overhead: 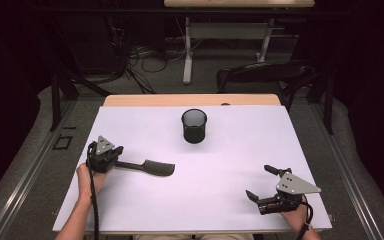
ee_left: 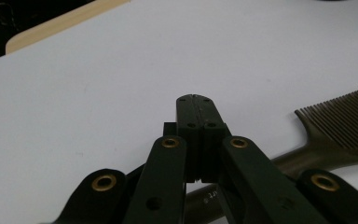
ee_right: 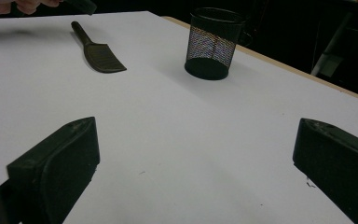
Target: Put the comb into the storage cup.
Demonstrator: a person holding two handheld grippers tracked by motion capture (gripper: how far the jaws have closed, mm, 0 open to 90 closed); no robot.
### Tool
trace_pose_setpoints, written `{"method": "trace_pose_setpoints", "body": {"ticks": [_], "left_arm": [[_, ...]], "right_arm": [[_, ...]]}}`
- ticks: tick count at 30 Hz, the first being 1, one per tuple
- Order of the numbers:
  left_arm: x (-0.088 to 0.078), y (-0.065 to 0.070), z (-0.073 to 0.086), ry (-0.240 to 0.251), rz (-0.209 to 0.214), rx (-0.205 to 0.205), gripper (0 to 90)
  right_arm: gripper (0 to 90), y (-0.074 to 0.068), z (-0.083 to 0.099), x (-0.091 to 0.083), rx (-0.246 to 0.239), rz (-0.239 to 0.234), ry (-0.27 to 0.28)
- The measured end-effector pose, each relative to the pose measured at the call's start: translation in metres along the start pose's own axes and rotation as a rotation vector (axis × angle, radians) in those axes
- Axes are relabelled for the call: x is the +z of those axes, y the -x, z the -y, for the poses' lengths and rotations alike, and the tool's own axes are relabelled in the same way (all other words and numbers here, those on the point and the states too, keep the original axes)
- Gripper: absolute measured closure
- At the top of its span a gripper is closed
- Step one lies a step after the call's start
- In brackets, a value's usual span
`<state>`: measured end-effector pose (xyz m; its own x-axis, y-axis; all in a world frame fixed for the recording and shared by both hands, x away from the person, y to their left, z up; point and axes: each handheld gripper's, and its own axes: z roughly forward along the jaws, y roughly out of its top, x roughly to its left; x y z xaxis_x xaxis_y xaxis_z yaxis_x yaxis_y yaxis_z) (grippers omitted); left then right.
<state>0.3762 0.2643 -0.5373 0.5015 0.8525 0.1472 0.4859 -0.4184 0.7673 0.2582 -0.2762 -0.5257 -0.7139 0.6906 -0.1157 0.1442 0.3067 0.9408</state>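
A black mesh cup (overhead: 194, 126) stood alone toward the far middle of the white worktop (overhead: 220, 200), well apart from the dark comb (overhead: 147, 167) lying flat at the left. The left gripper (ee_left: 196, 100) had its fingers pressed together above the comb's handle, gripping nothing visible. The right gripper (overhead: 261, 183) rested near the front right corner, fingers spread wide and empty.

In the left gripper view the comb (ee_left: 335, 135) runs off the right edge, and its handle end is hidden under the left hand-held gripper (ee_left: 197, 100). In the high view, whether the jaws pinch that handle is too small to tell.
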Motion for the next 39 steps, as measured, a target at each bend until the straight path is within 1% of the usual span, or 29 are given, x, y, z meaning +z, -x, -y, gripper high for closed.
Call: {"method": "trace_pose_setpoints", "body": {"ticks": [1,3,6,10,13,15,16,17,19,21,25,28,33,39], "left_arm": [[0.001,0.0,0.001,-0.014,0.001,0.001,90.0],[0.002,-0.002,0.002,-0.028,0.006,-0.011,90.0],[0.003,-0.003,0.004,-0.036,0.005,-0.012,90.0],[0.004,-0.006,0.008,-0.06,0.006,-0.015,90.0],[0.005,-0.008,0.01,-0.06,0.007,-0.026,90.0],[0.006,-0.009,0.011,-0.073,0.007,-0.028,90.0],[0.006,-0.009,0.011,-0.073,0.007,-0.028,90.0],[0.007,-0.009,0.012,-0.083,0.011,-0.02,90.0],[0.006,-0.009,0.012,-0.093,0.012,-0.019,90.0],[0.006,-0.009,0.013,-0.095,0.016,-0.022,90.0],[0.008,-0.01,0.015,-0.121,0.027,-0.025,90.0],[0.01,-0.011,0.015,-0.129,0.034,-0.022,90.0],[0.009,-0.008,0.014,-0.148,0.052,-0.012,90.0],[0.007,-0.007,0.016,-0.16,0.063,-0.016,90.0]], "right_arm": [[0.0,0.0,0.0,0.0,0.002,-0.001,-0.002],[0.0,0.0,0.0,0.002,-0.003,-0.003,-0.003],[0.1,0.0,0.0,0.003,-0.005,-0.005,-0.006],[0.1,0.0,0.0,0.005,-0.006,-0.007,-0.012],[0.1,0.0,0.0,0.004,-0.011,-0.008,-0.014],[0.2,-0.001,0.0,0.004,-0.007,-0.008,-0.013],[0.2,0.0,0.0,0.004,-0.007,-0.009,-0.014],[0.2,0.0,0.0,0.004,-0.006,-0.01,-0.012],[0.2,0.0,0.0,0.004,-0.01,-0.009,-0.009],[0.2,0.0,-0.001,0.005,-0.01,-0.013,-0.008],[0.2,0.0,-0.001,0.006,-0.012,-0.016,-0.017],[0.2,0.0,-0.001,0.005,-0.01,-0.013,-0.007],[0.2,0.0,-0.001,0.005,-0.007,-0.01,-0.01],[0.2,-0.001,-0.001,0.004,-0.011,-0.01,-0.011]]}}
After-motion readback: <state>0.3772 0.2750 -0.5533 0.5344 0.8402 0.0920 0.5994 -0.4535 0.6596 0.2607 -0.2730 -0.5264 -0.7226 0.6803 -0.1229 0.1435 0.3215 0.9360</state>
